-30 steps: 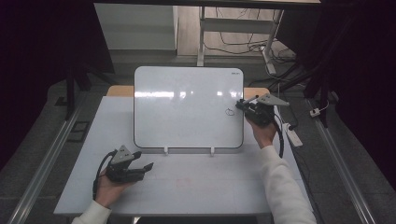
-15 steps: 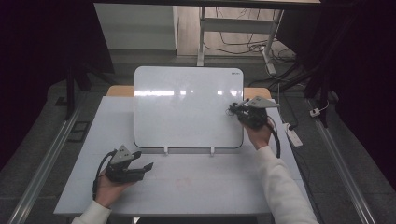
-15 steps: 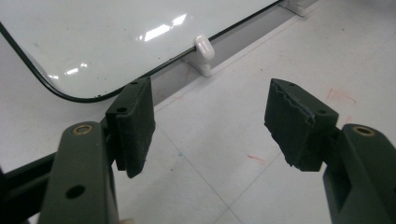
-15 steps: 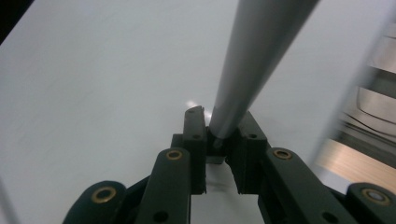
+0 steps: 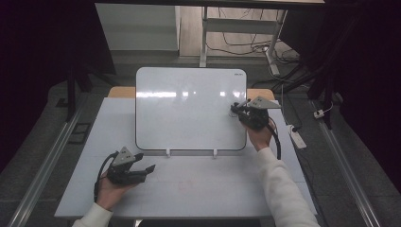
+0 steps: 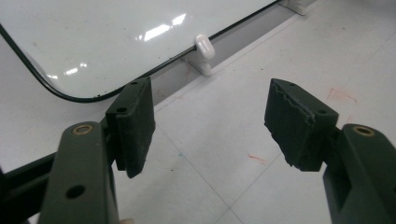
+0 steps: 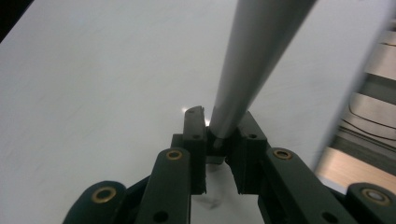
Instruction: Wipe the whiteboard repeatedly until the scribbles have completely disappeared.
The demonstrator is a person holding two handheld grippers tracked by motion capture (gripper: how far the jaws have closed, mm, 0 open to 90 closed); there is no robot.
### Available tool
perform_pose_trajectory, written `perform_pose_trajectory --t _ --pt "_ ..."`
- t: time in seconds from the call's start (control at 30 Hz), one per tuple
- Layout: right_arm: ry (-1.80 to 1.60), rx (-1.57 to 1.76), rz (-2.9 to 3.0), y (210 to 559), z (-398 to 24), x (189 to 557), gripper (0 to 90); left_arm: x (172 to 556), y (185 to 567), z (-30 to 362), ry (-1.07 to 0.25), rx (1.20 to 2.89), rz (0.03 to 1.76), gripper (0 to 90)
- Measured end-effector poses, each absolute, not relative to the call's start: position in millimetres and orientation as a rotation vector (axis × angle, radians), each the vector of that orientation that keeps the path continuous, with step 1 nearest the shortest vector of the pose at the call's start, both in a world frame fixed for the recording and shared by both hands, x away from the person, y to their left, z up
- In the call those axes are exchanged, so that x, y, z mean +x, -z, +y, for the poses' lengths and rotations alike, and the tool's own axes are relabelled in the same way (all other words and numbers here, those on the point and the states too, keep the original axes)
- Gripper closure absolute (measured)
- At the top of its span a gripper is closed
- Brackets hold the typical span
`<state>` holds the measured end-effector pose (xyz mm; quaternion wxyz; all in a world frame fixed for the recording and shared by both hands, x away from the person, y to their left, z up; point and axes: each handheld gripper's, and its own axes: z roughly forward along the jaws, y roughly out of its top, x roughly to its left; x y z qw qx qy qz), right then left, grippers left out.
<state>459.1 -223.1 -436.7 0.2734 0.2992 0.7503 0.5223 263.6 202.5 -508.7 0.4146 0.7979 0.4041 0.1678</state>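
A white board leans on two small white feet at the middle of the table. My right gripper is at the board's right edge with its tips against the surface. In the right gripper view its jaws are shut on a grey pen-like stick that rises out of frame, with the board right behind. My left gripper rests open on the table front left, holding nothing. Its view shows open jaws aimed at the board's lower corner and one foot.
The white table has faint red marks in front of the board. A wooden top shows behind it. A white power strip and cables lie on the floor to the right, and metal rails run along both sides.
My right gripper has moved left from the board's right edge onto its surface, covering a small dark mark seen earlier. The left gripper has stayed put.
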Motion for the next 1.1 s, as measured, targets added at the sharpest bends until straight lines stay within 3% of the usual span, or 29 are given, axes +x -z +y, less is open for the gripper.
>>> perform_pose_trajectory --t 0.2,0.37,0.53,0.7,0.87,1.1 --pt "-1.32 0.656 2.138 445 -207 447 77.8 264 509 205 -0.422 1.997 1.022 33.9" --pt "-1.386 0.798 2.04 439 -230 455 77.7 263 508 203 -0.424 1.999 1.016 33.8" --pt "-1.275 0.632 2.166 447 -212 442 77.8 264 509 204 -0.424 2.0 1.023 33.8" --pt "-1.355 0.769 2.072 439 -229 454 77.7 263 508 203 -0.426 2.001 1.018 33.8" --pt "-1.277 0.632 2.161 447 -208 442 77.8 265 509 203 -0.422 2.004 1.024 33.8" --pt "-1.353 0.771 2.05 444 -221 447 77.7 264 509 202 -0.424 2.005 1.018 33.8"
